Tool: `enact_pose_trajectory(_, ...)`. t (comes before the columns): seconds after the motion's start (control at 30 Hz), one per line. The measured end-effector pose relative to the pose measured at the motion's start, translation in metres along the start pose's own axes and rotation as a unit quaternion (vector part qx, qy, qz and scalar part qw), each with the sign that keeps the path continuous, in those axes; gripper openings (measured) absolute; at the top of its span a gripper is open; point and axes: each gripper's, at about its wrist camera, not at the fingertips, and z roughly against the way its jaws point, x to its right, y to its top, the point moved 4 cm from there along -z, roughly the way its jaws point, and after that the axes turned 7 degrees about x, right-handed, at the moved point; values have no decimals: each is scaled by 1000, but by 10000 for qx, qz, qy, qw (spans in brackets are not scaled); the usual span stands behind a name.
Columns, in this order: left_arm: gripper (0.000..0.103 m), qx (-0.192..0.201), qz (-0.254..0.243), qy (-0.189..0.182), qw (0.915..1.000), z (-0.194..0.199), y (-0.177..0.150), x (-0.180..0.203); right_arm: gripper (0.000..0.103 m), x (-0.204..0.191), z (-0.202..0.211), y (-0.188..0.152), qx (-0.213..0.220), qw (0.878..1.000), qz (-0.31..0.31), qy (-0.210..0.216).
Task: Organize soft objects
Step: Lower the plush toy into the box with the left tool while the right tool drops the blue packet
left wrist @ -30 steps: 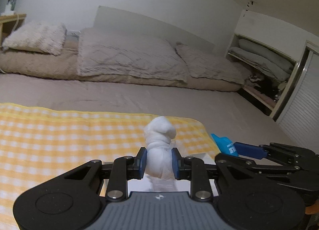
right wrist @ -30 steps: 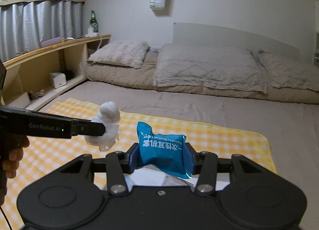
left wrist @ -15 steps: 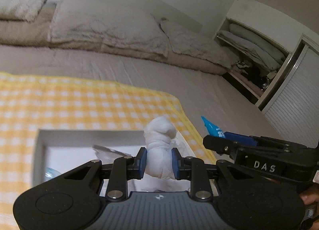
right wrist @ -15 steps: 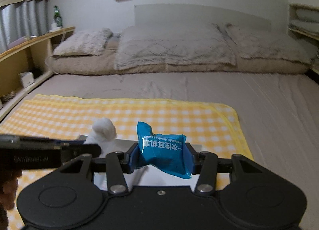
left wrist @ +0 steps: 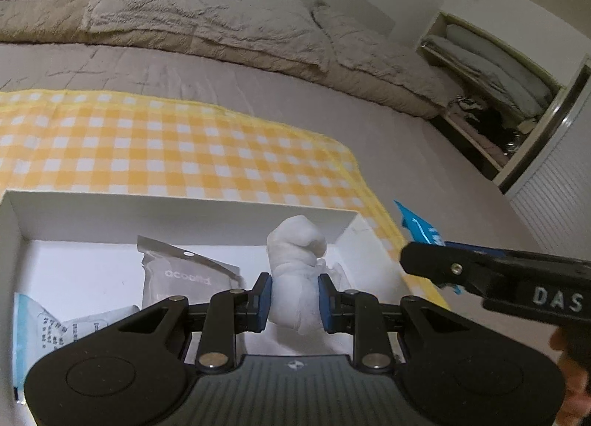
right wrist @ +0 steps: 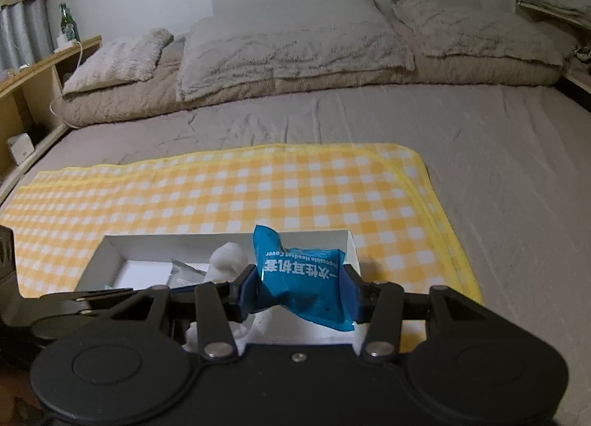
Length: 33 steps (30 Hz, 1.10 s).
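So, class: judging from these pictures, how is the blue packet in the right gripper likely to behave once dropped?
The blue packet looks crinkled and pinched in the right gripper: probably soft, light. Its glossy film may slide. Flat-sided, it likely won't roll in the white box.

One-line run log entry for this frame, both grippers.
left gripper: shut on white cloth bundle, over white box | right gripper: shut on blue packet, at box's right end | box: grey pouch inside

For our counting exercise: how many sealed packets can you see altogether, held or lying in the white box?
3: blue plastic packet in the right gripper; grey foil packet and pale printed packet in the white cardboard box. Others may be hidden.
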Motion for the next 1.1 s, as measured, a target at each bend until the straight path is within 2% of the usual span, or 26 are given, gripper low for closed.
enact_pose_trajectory(0.37, 29, -363, 172, 190, 9990, -15, -14, -21, 50, 6, -31, -3, -150, 9996, -232, 8)
enact_pose_trajectory(0.43, 29, -342, 196, 247, 9989, -13, -13, -25, 53, 5, -35, -3, -126, 9996, -258, -9)
enact_pose_trajectory(0.5, 31, -345, 187, 270, 9989, -12, -12, -26, 62, 5, -37, -4, -107, 9995, -288, -45)
enact_pose_trajectory(0.73, 34, -404, 19, 229, 9989, -10, -14, -22, 64, 8, -40, -8, -232, 9991, -323, -144)
enact_pose_trajectory(0.83, 42, -442, -15, 211, 9988, -10, -14, -18, 64, 11, -38, -10, -252, 9988, -402, -154)
enact_pose_trajectory(0.9, 59, -455, -8, 196, 9988, -9, -14, -16, 64, 12, -37, -10, -266, 9987, -419, -142)
enact_pose_trajectory(0.97, 69, -455, -35, 176, 9988, -7, -12, -12, 64, 13, -35, -11, -277, 9986, -422, -133)
enact_pose_trajectory(1.1, 77, -407, -223, 184, 9988, 1, -9, -6, 64, 11, -29, -11, -289, 9986, -426, -138)
